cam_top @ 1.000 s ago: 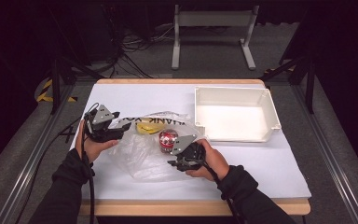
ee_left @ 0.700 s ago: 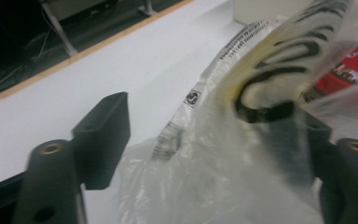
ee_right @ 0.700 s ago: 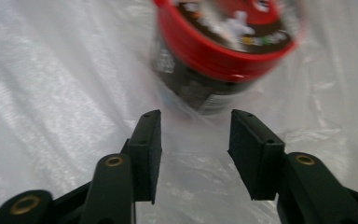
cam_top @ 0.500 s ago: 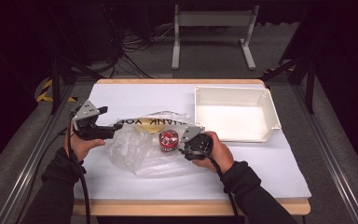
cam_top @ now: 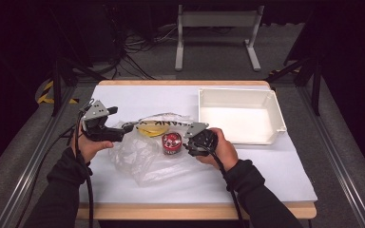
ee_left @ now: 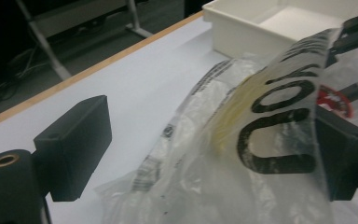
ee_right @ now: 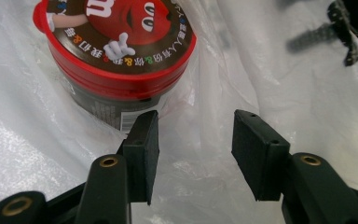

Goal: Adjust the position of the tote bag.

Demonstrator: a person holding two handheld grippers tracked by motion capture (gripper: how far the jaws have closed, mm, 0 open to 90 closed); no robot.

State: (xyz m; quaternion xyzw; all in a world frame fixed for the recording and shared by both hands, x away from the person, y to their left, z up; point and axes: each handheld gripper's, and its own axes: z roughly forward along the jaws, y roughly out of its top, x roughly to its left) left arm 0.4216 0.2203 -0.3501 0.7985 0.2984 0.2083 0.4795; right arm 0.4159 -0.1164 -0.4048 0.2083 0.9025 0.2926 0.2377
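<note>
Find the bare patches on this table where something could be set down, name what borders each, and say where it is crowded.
Free: the white tray holds nothing; the sheet between tray and near edge; the far left strip beyond the plastic bag. Crowded: the middle, where bag, candy tub, left gripper and right gripper meet.

Red-lidded candy tub (cam_top: 172,143) stands upright inside crumpled clear bag (cam_top: 142,156).

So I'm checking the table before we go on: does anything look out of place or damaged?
Nothing looks damaged. The crumpled clear plastic bag sprawls over the white table cover, and the small red-lidded candy tub stands upright beside it.
</note>
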